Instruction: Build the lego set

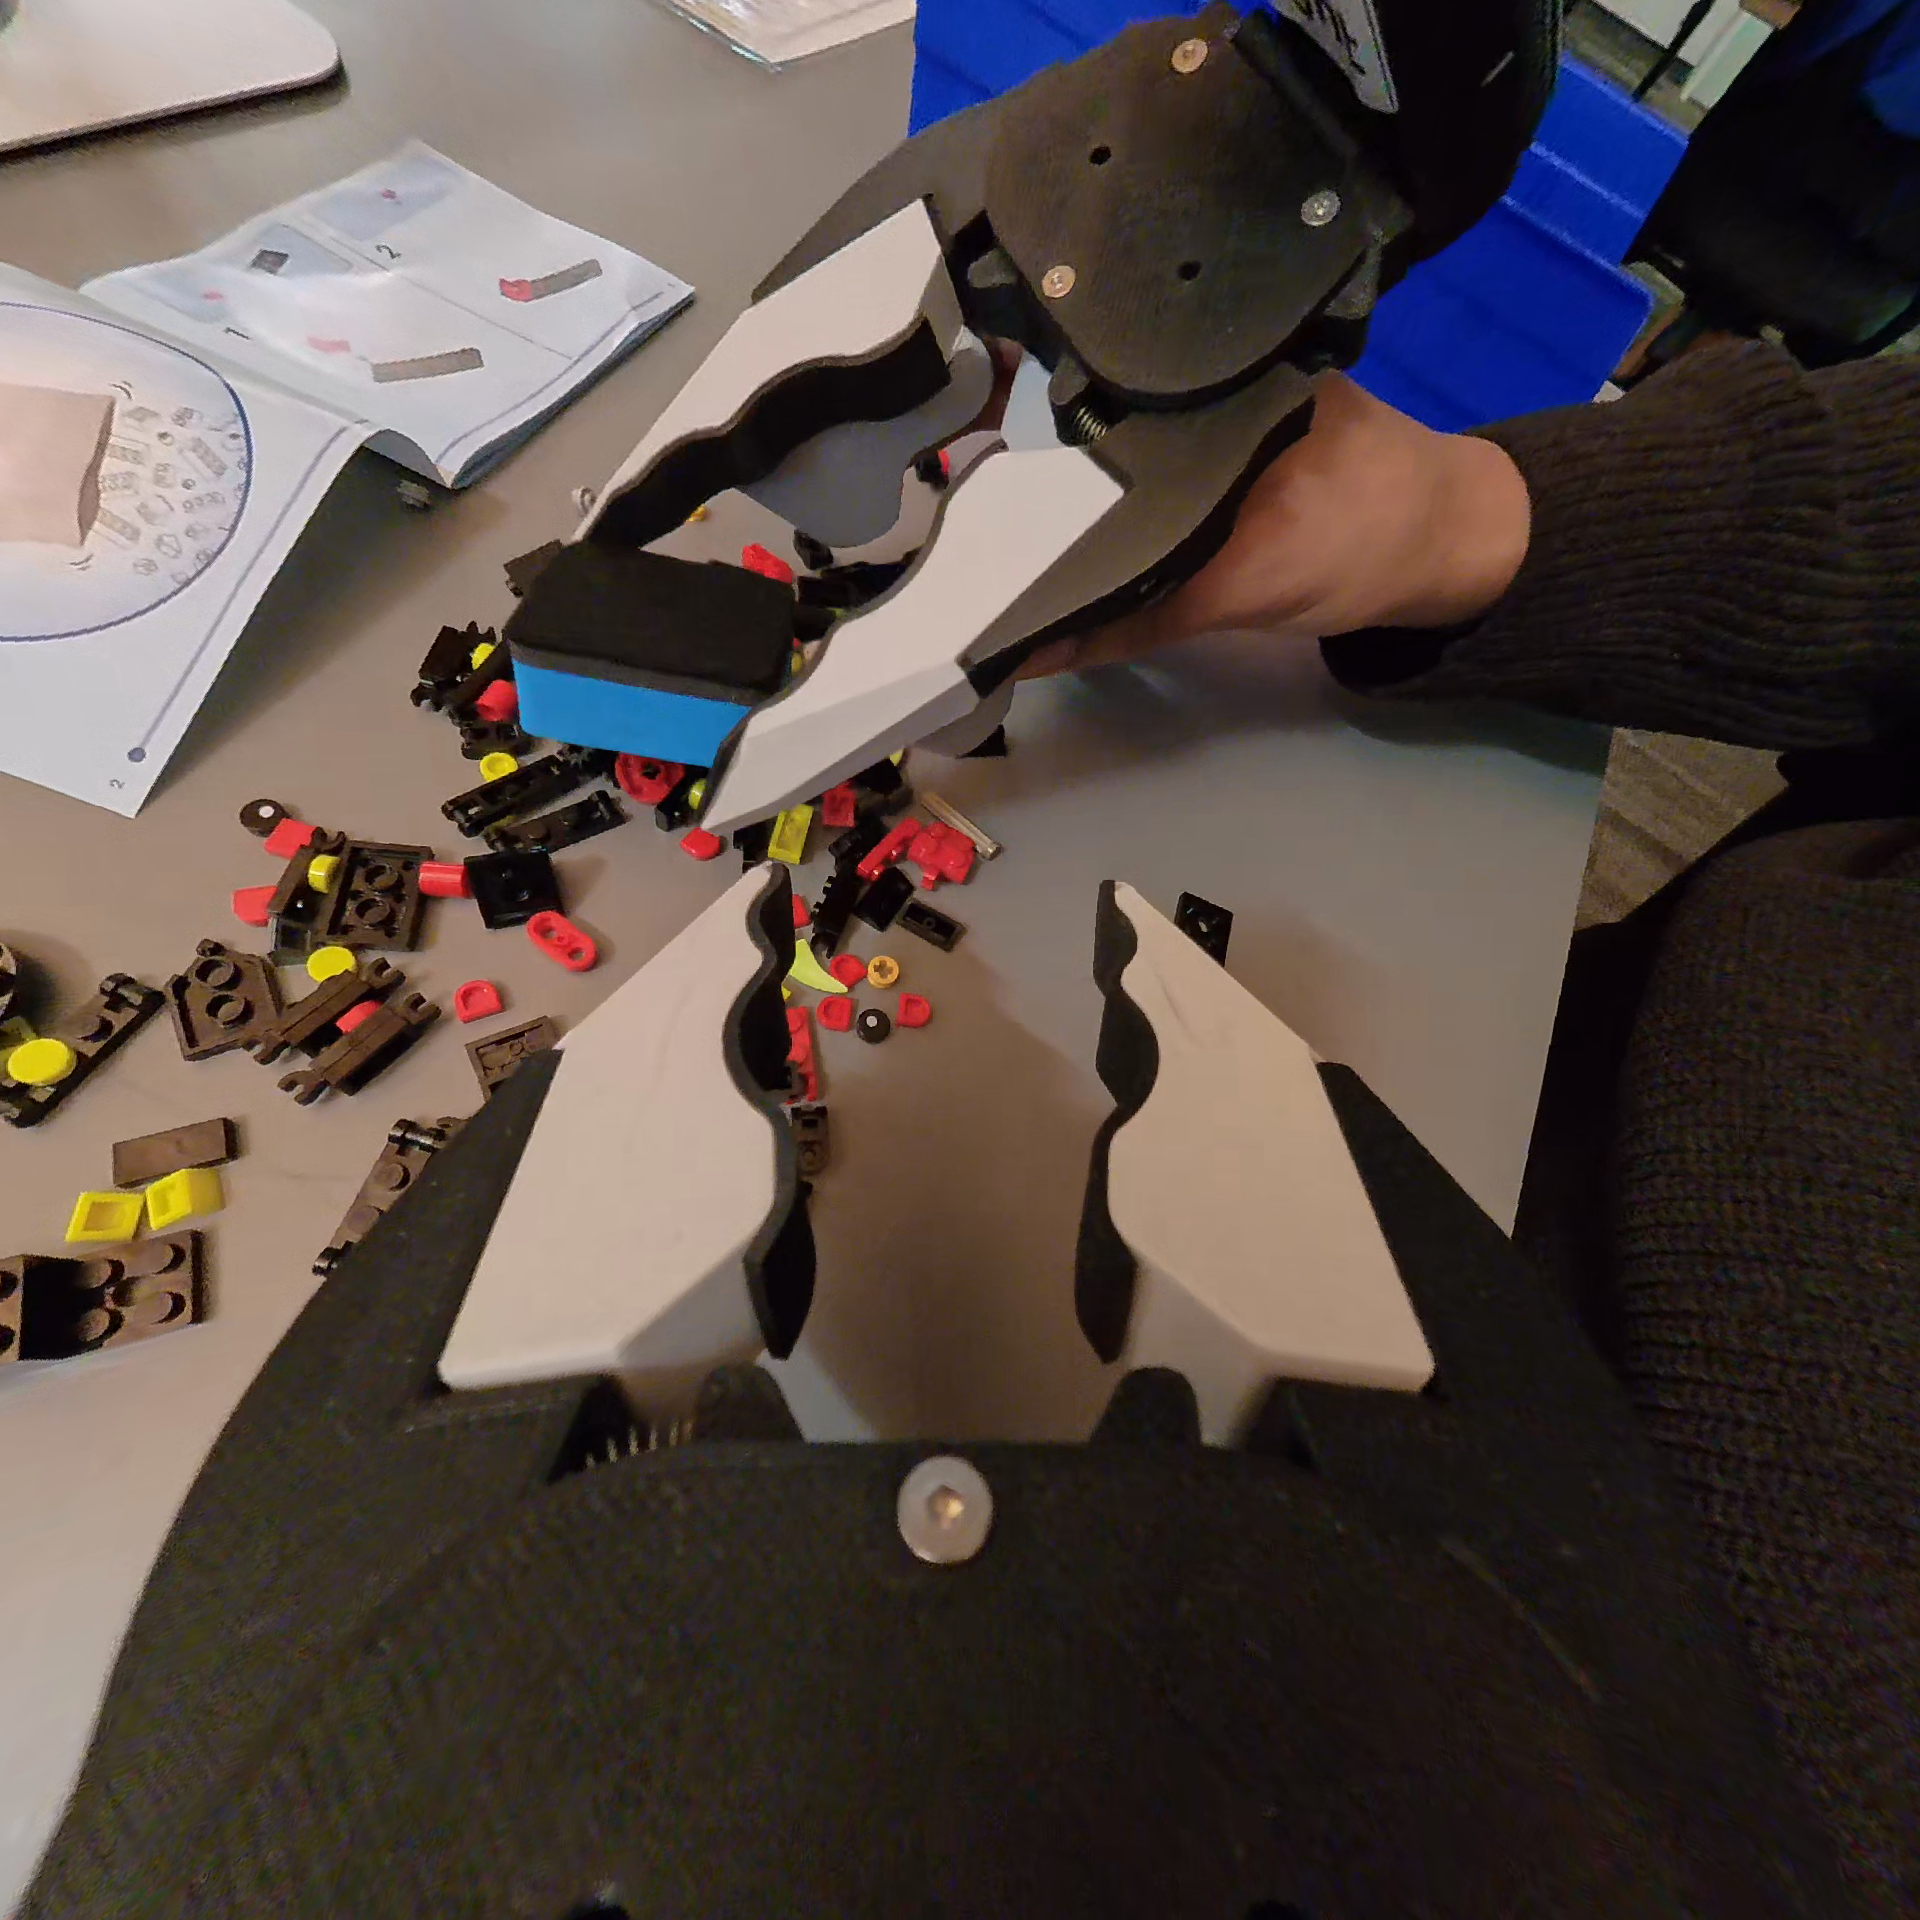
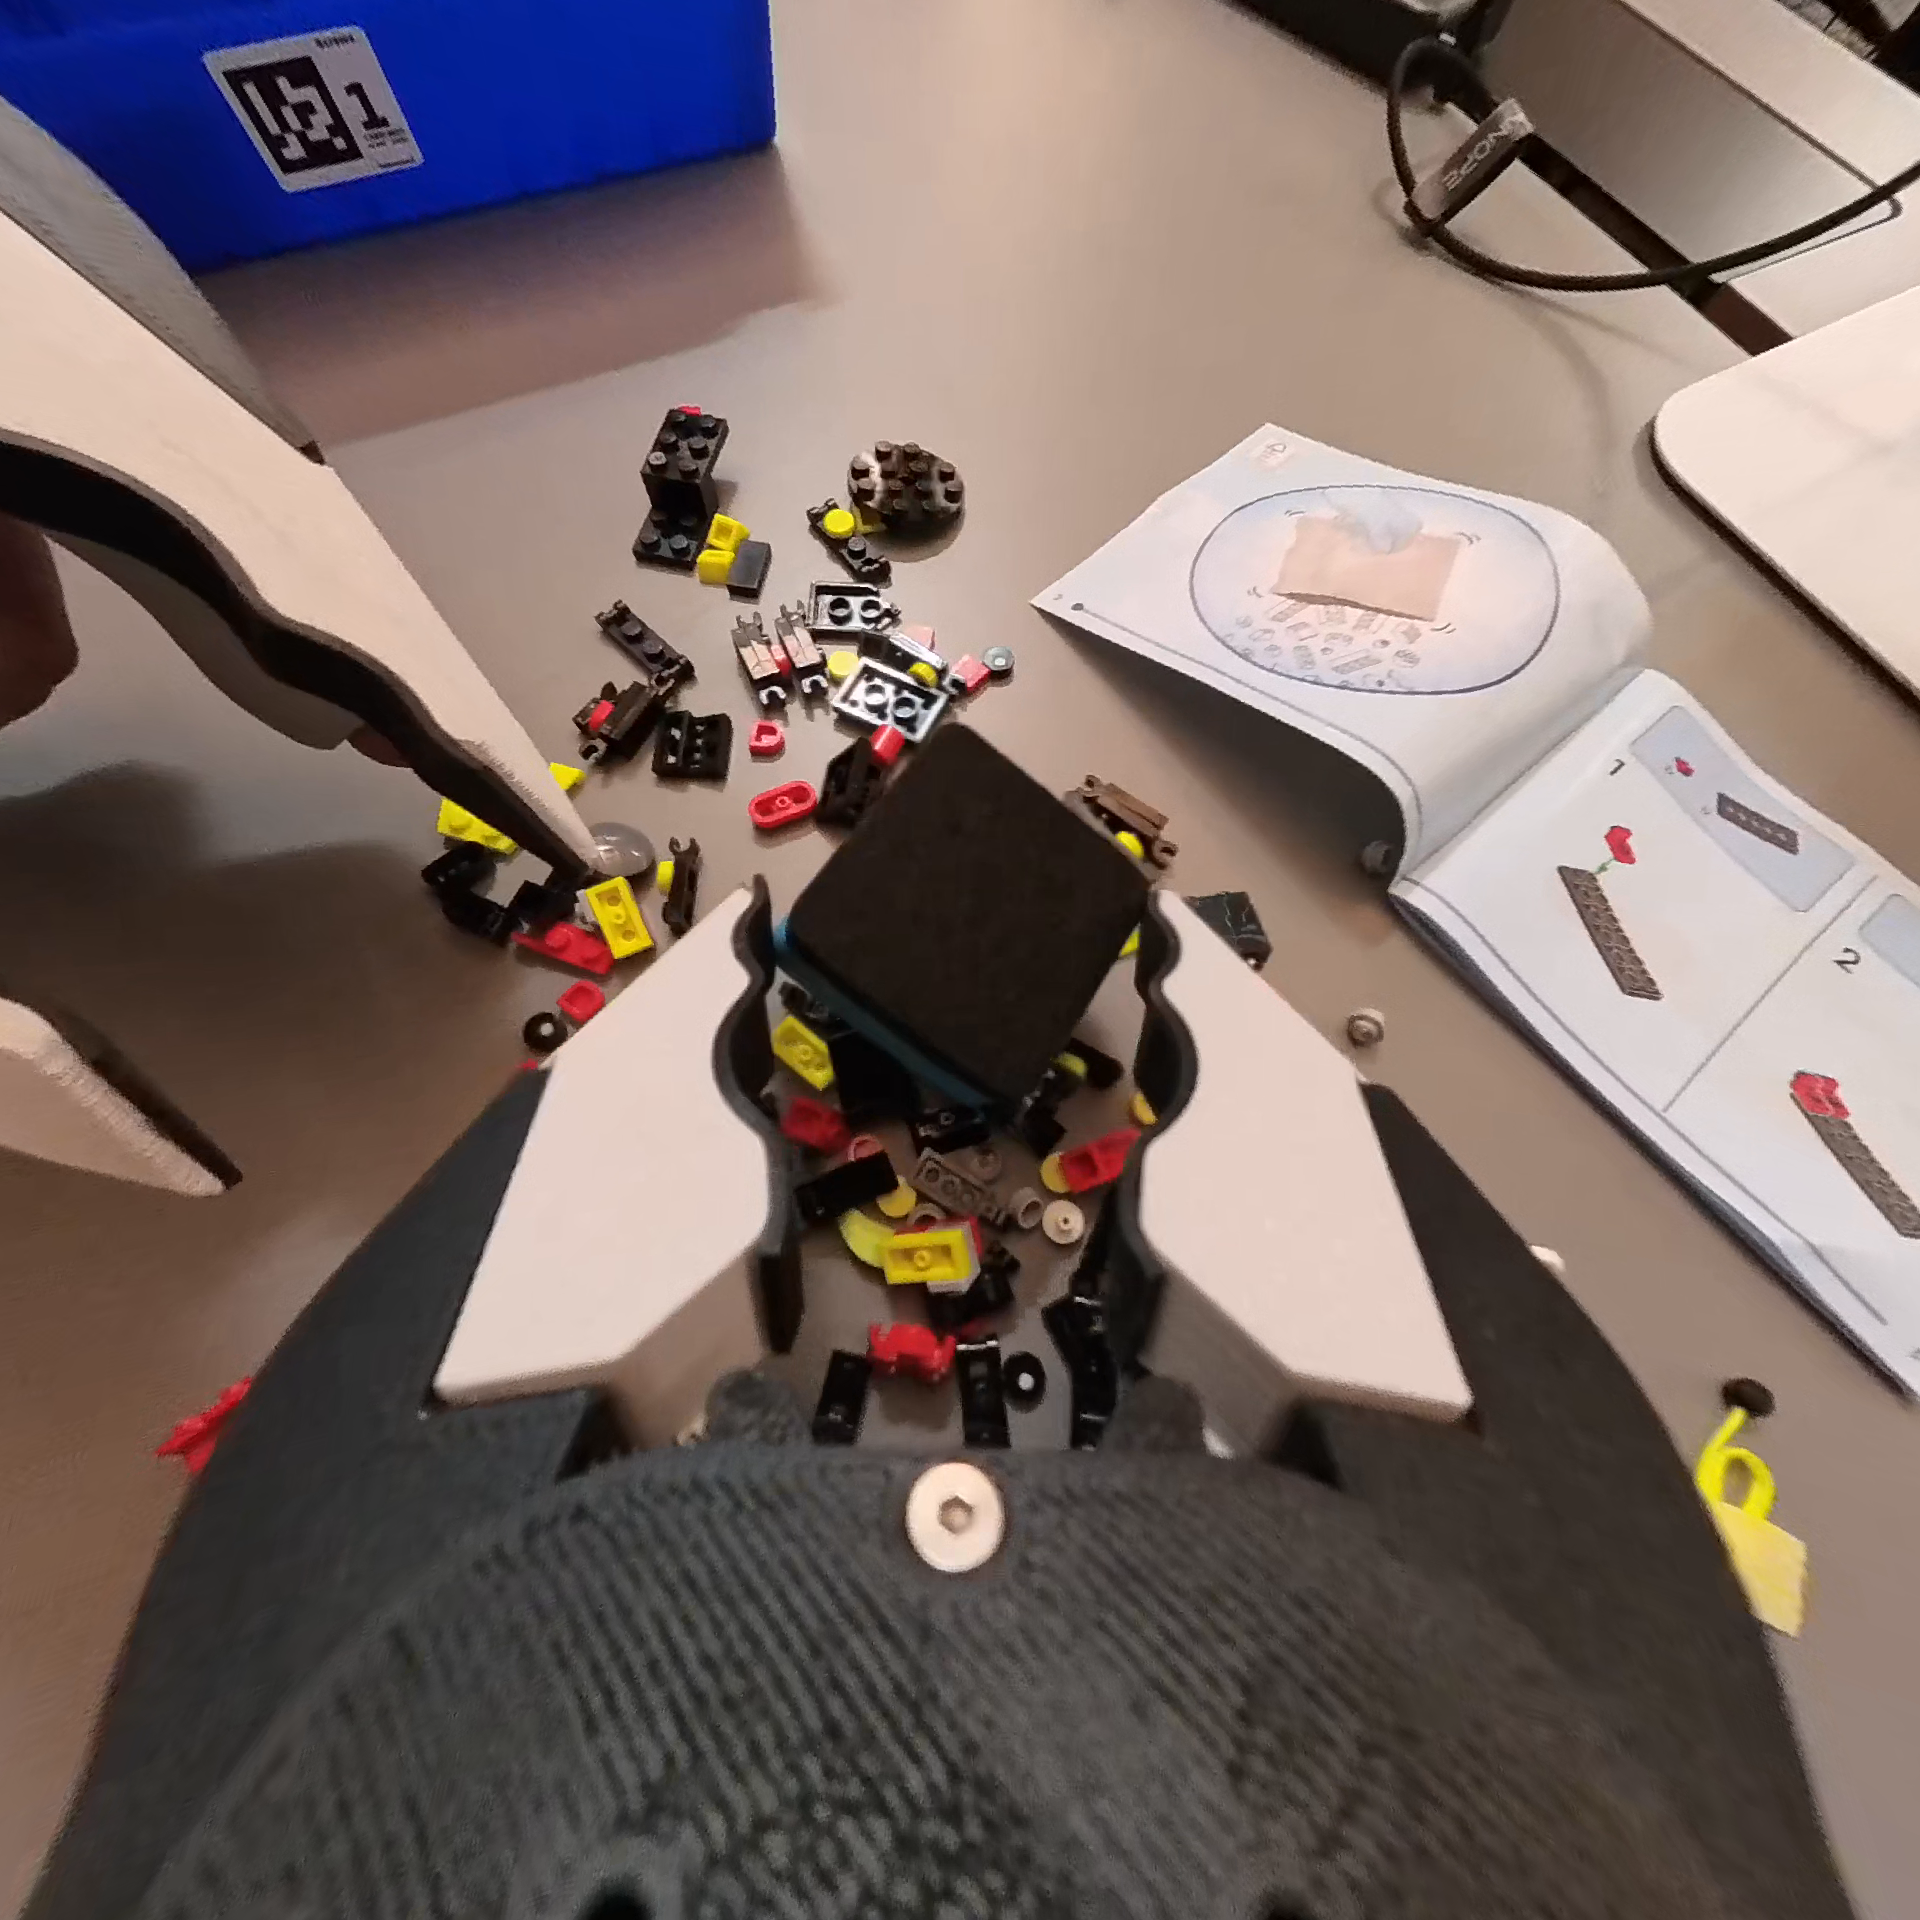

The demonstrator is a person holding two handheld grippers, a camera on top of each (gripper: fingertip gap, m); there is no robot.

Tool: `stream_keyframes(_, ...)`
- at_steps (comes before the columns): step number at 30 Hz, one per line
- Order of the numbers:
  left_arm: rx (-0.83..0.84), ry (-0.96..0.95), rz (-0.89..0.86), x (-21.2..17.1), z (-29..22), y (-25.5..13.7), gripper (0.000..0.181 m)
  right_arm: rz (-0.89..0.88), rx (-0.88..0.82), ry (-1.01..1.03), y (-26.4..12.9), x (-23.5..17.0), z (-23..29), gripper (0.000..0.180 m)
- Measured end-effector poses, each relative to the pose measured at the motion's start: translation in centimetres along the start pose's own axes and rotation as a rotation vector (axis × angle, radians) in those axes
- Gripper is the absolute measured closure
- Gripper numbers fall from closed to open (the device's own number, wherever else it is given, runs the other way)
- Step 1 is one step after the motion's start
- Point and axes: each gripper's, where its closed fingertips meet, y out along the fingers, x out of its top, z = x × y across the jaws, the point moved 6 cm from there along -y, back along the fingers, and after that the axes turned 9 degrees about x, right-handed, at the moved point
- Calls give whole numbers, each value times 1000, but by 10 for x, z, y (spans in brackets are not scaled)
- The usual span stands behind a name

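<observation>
- The right tool (image 2: 961,925) is clamped on a block with a blue body and black foam top (image 1: 649,649), holding it tilted just above the heap of loose lego pieces (image 2: 914,1195) on the grey desk (image 1: 1299,883).
- The left tool (image 1: 940,914) is spread wide and empty, hovering over the near edge of the same scatter.
- Nothing appears assembled yet, apart from a few stacked black bricks (image 2: 681,483) at the far side of the heap.
- Risk: the block could sweep small pieces off the desk edge, which lies near on the person's side, if it is dragged through the heap.
- Risk: the tilted block could slip, since only its corners seem caught between the fingers.
- Risk: the two tools are near each other and could knock together if both close in on one piece.
- Only the left wrist view shows the person's hand (image 1: 1351,530) and dark sleeve gripping the right tool, and the block's blue side.
- Only the right wrist view shows the pieces hidden beneath the block, the blue bin (image 2: 416,114) with its tag, and a cable (image 2: 1558,260).
- The open instruction booklet (image 2: 1507,748) shows in both.
</observation>
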Motion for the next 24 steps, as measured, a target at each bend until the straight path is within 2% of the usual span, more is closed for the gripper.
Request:
stream_keyframes(7, -24, -16, 2, 0, -2, 1, 127, -35, 19, -38, -4, 16, 4, 110)
stream_keyframes(15, -45, 4, -41, 6, -8, -1, 130, -148, 83, -125, 2, 102, -4, 110)
stream_keyframes(19, -65, 37, -123, 15, -15, -9, 134, -74, 139, -159, 39, 139, -14, 110)
stream_keyframes(24, -45, 78, -138, 15, -17, -13, 135, 36, 184, -177, 116, 168, -42, 110)
